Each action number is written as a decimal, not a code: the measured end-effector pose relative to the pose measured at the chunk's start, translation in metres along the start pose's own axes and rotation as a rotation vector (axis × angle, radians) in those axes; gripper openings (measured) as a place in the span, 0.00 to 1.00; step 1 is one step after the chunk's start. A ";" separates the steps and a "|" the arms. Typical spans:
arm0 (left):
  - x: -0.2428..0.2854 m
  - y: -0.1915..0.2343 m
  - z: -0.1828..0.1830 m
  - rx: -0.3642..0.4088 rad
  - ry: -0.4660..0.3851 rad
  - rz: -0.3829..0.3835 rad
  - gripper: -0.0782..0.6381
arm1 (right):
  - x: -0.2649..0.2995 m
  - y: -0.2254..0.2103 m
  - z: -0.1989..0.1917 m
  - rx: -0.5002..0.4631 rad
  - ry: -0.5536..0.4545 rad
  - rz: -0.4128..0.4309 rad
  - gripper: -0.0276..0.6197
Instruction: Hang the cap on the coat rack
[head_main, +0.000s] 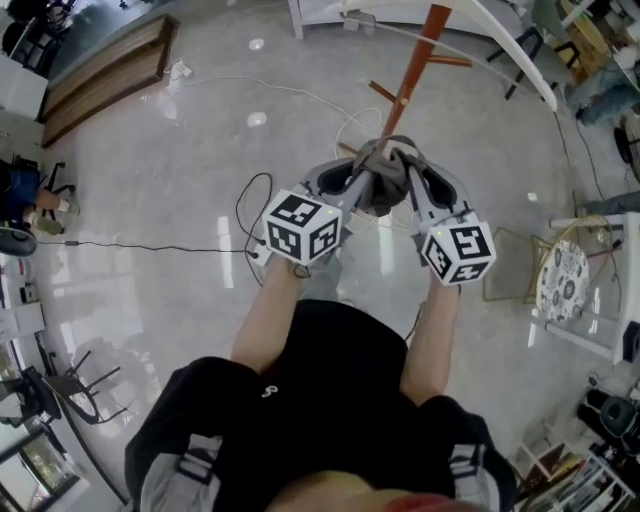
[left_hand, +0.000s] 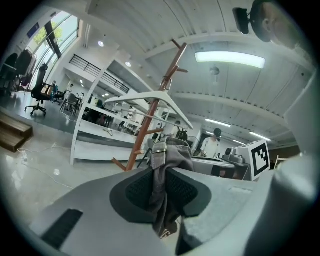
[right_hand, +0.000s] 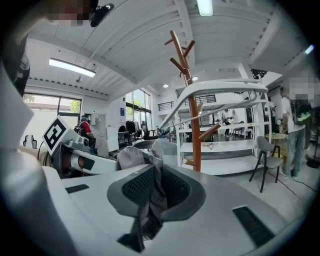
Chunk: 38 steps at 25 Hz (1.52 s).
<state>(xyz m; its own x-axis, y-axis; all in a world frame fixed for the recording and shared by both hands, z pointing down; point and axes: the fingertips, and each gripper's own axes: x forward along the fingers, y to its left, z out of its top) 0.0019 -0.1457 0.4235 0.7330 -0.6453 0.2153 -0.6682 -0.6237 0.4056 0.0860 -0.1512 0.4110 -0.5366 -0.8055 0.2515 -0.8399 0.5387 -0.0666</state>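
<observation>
A grey cap (head_main: 383, 182) hangs between both grippers, held out in front of the person. My left gripper (head_main: 358, 180) is shut on the cap's strap side, where a metal buckle (left_hand: 159, 148) shows above the pads. My right gripper (head_main: 410, 182) is shut on the cap's other side, with grey fabric (right_hand: 150, 192) pinched between its pads. The brown wooden coat rack (head_main: 412, 72) stands just beyond the cap, its pegs (right_hand: 178, 63) branching near the top. In the left gripper view the coat rack (left_hand: 155, 104) rises behind the cap (left_hand: 172, 155).
A white curved-frame shelving unit (right_hand: 220, 120) stands behind the rack. Cables (head_main: 250, 215) trail over the glossy floor. A small round table (head_main: 563, 280) is at the right, wooden steps (head_main: 105, 75) at the far left. Chairs and people are farther off.
</observation>
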 end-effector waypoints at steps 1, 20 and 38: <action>0.008 0.010 0.002 -0.001 0.014 -0.010 0.19 | 0.011 -0.006 0.000 0.010 0.006 -0.011 0.10; 0.115 0.075 -0.001 -0.009 0.154 -0.007 0.19 | 0.096 -0.089 -0.025 0.049 0.139 -0.083 0.10; 0.187 0.130 -0.037 -0.006 0.289 0.099 0.19 | 0.161 -0.133 -0.073 -0.021 0.271 -0.068 0.10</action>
<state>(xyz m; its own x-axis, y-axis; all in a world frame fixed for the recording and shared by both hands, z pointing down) 0.0570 -0.3309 0.5493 0.6708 -0.5500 0.4976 -0.7381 -0.5608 0.3751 0.1173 -0.3347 0.5313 -0.4355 -0.7457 0.5042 -0.8695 0.4934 -0.0212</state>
